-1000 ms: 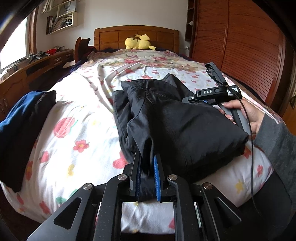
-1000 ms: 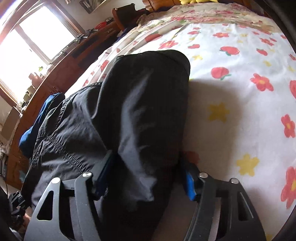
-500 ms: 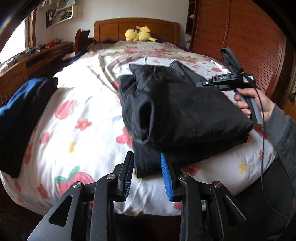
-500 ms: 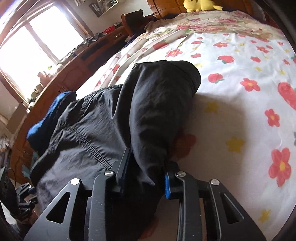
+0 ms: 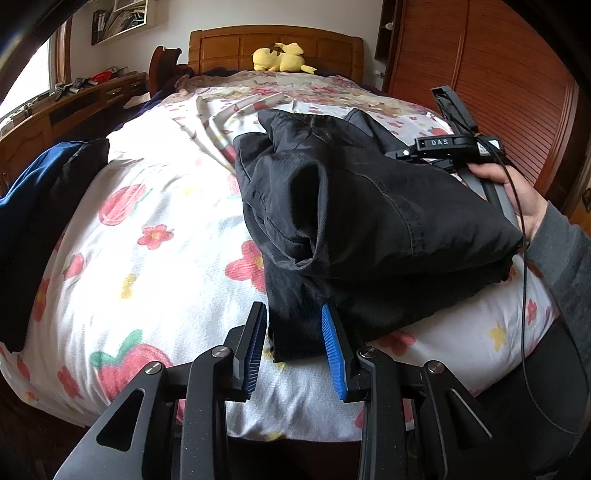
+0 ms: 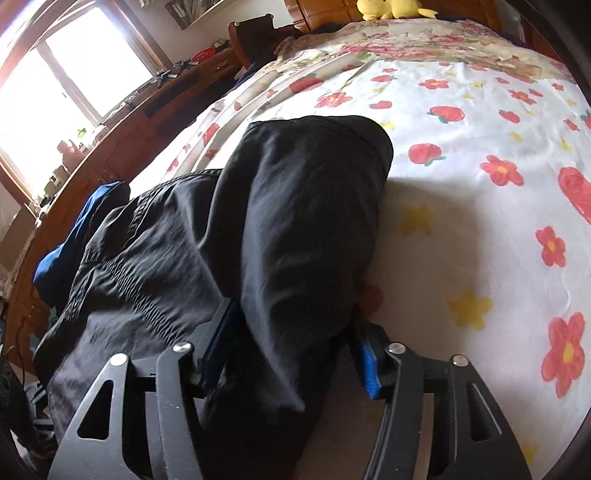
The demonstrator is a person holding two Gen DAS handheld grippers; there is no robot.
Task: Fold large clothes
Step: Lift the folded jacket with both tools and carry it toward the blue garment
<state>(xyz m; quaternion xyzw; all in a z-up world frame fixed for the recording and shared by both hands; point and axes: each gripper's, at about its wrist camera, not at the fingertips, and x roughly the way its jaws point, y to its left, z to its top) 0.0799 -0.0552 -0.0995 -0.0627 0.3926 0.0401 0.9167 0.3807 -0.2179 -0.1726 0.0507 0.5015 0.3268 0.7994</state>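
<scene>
L view only: R tongs (image 5: 424, 155) handle in hand (image 5: 517, 199).

i look over a bed (image 5: 155, 236) spread with a white sheet printed in red flowers and strawberries. its wooden headboard (image 5: 275, 46) stands against a pale wall (image 5: 221, 16), with a yellow plush toy (image 5: 280, 59) lying before it. on one side runs a long wooden dresser (image 5: 74, 107), cluttered on top, under a bright window (image 6: 59, 92) that floods in daylight. a wall shelf (image 5: 122, 16) holds books. on the other side rise slatted wooden wardrobe doors (image 5: 498, 81).
</scene>
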